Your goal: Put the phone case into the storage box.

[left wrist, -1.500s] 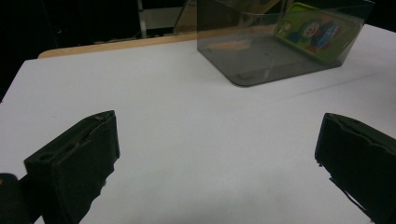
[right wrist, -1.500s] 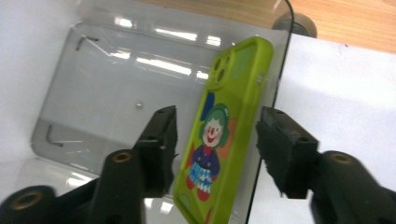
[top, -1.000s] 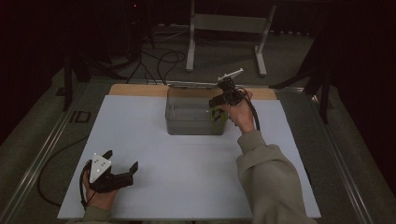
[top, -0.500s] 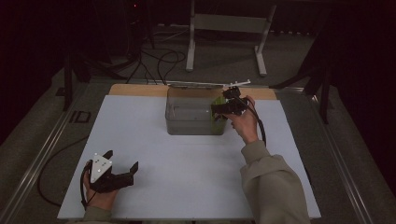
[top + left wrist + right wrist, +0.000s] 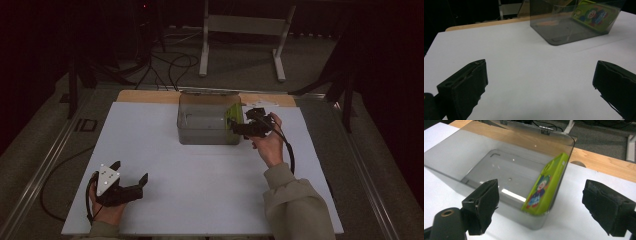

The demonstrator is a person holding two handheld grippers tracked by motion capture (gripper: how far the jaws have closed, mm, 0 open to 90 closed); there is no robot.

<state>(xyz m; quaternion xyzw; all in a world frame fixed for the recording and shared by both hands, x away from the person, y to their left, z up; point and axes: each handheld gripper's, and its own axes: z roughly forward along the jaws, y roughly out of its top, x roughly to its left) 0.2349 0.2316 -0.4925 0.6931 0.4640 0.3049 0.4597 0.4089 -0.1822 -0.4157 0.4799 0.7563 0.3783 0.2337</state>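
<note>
A clear grey plastic box (image 5: pixel 207 136) stands open at the far middle of the white table. Inside it a green phone case (image 5: pixel 233 117) with a clown picture leans on edge against the right wall (image 5: pixel 546 185) (image 5: pixel 594 15). My right gripper (image 5: pixel 240 125) hovers at the box's near right corner, pointing at it. Its jaws have just been opening and stand open with nothing held between them (image 5: pixel 549 202). My left gripper (image 5: pixel 131 172) rests open at the table's near left, its jaws (image 5: pixel 540 85) wide apart over bare table.
A wooden strip (image 5: pixel 145 96) runs along the table's far edge behind the box. The box's lid (image 5: pixel 524 126) hangs open at the back on its hinge. Beyond the table stand a metal frame (image 5: pixel 240 30) and floor cables (image 5: pixel 165 60).
My right hand has come toward the person and slightly down, from the box's far right corner to its near right corner. The left hand has stayed put.
</note>
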